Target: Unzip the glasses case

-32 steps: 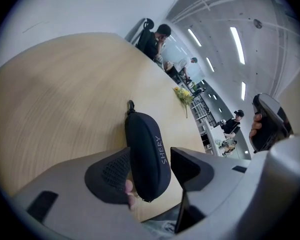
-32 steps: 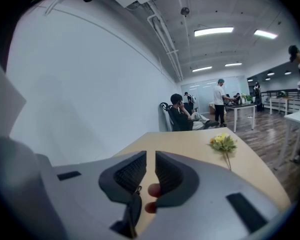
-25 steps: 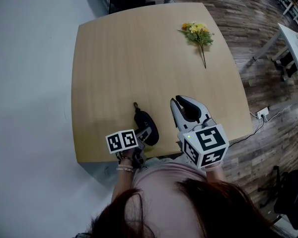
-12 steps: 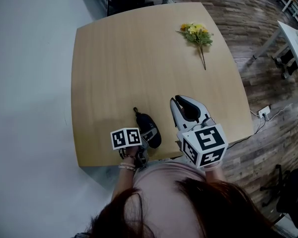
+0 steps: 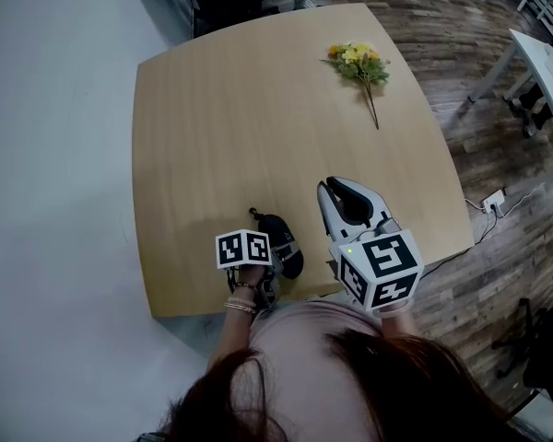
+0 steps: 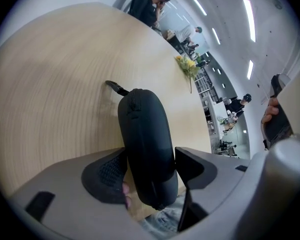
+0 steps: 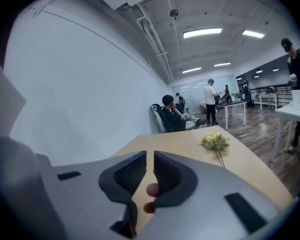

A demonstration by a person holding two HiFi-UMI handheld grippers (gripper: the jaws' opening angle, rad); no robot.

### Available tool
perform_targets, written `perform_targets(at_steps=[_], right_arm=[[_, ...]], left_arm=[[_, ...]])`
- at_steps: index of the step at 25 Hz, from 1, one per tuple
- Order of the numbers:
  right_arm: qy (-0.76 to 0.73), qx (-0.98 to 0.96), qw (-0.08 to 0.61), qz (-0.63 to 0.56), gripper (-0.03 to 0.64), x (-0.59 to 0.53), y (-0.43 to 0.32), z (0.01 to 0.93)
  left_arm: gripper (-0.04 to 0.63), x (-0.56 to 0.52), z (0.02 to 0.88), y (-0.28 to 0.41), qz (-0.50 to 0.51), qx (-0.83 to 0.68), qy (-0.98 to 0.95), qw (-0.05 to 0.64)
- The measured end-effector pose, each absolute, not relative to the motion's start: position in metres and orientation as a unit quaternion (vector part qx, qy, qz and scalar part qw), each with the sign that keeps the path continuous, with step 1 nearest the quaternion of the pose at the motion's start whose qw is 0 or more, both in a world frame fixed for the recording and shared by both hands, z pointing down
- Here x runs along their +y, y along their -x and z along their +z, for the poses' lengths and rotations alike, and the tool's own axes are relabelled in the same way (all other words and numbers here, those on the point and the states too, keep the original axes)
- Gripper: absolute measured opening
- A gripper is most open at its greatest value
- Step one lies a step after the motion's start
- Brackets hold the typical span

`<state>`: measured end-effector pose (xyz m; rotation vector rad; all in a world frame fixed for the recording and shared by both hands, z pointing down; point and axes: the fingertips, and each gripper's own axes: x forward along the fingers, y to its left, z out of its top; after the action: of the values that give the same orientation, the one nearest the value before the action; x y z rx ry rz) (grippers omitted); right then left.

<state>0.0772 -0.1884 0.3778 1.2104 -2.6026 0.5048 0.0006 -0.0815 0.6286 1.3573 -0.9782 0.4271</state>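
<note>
**Left straddling case, right empty**

My left gripper (image 6: 149,164) has just been opening and its jaws now stand wide, with the case (image 6: 145,134) between them. Both pads sit close against its sides, but I can't see a clear squeeze, so I count this as loose and not a hold.

The case is black and lies on the table (image 5: 221,118) near the near edge, long axis pointing away from me. A short tab (image 6: 115,87) sticks out of its far end. It looks closed.

My right gripper (image 7: 150,159) has its jaws almost together, with only a thin slit and nothing in it. It sits over the near edge to the right of the case, apart from it and aimed across the table.

The flowers (image 5: 358,63) lie far off, near the far right corner.
</note>
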Motion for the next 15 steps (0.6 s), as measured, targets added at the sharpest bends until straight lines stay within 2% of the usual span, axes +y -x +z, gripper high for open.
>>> perform_targets(at_steps=[9,15], right_arm=[[-0.42,-0.883,0.107,0.177,0.048,-0.189,-0.087,0.378],[-0.423,-0.881,0.103,0.183,0.048,-0.193,-0.093,0.381]], left_arm=[[0.296,-0.085,0.635,-0.024,0.25,-0.41,-0.61,0.63],[0.284,-0.087,0.636,-0.03,0.256,-0.405,-0.618,0.623]])
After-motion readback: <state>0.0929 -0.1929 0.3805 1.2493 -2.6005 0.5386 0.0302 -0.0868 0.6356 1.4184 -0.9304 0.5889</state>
